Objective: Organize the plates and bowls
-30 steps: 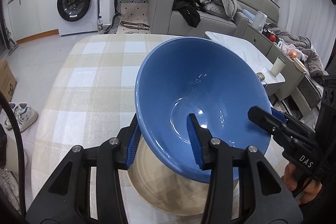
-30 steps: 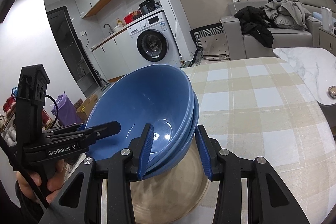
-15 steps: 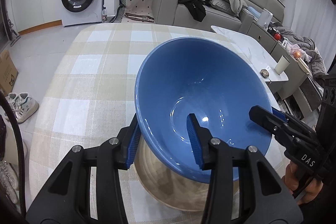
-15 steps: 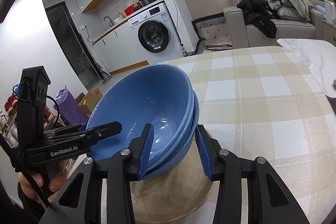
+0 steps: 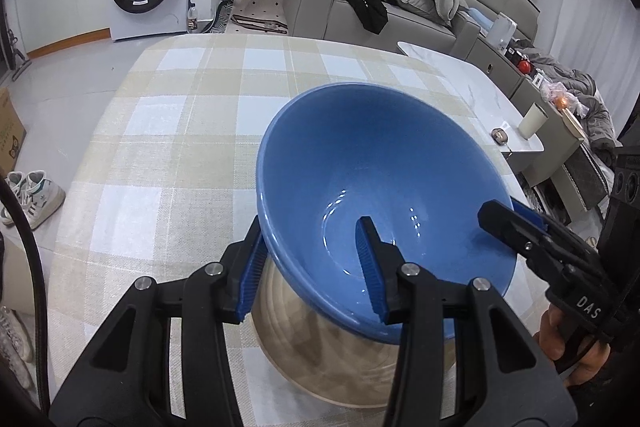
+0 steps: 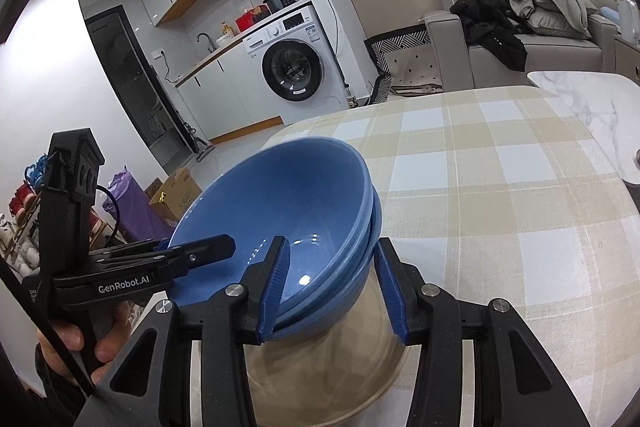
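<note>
Vs. a sec ago: right gripper [image 6: 334, 287] jaws have just been opening; its right pad now stands clear of the bowl wall, rim between the pads. Left gripper [image 5: 310, 267] pinches the near-left rim as before. Count: 2 blue bowls [image 6: 288, 211] nested, tilted, on 1 beige plate [image 6: 320, 379], near edge of checked table [image 5: 192, 131]. 2 grippers.

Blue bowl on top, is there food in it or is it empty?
Empty. The top blue bowl shows only its bare, shiny blue inside in both wrist views, with no food or liquid.
</note>
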`<state>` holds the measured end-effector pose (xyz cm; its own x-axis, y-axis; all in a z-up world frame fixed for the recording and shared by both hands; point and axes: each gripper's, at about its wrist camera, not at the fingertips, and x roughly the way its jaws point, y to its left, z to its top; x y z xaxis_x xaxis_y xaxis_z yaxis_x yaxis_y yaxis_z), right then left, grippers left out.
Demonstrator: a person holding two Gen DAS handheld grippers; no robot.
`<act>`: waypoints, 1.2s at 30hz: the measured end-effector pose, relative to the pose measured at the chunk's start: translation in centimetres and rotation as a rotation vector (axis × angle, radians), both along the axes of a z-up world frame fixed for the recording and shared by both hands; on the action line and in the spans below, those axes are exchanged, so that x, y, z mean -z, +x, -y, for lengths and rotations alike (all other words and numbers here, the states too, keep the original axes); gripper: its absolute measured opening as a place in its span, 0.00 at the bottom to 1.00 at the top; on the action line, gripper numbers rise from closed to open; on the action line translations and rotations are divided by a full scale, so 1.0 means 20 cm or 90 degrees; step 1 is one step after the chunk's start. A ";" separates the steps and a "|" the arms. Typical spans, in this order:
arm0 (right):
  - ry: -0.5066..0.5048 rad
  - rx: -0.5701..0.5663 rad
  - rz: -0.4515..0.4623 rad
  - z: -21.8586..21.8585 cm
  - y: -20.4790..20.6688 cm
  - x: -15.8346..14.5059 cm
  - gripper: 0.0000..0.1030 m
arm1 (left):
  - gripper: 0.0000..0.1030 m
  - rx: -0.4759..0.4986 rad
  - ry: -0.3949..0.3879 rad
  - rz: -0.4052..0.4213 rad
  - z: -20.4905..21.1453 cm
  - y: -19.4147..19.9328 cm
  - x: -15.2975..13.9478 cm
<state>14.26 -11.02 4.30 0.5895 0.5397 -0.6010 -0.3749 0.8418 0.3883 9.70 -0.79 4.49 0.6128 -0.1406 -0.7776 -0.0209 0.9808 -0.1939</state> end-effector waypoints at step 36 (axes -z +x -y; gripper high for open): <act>-0.028 -0.020 0.146 0.22 -0.21 -0.01 1.00 | 0.99 0.031 0.062 0.208 -0.35 -0.45 -0.02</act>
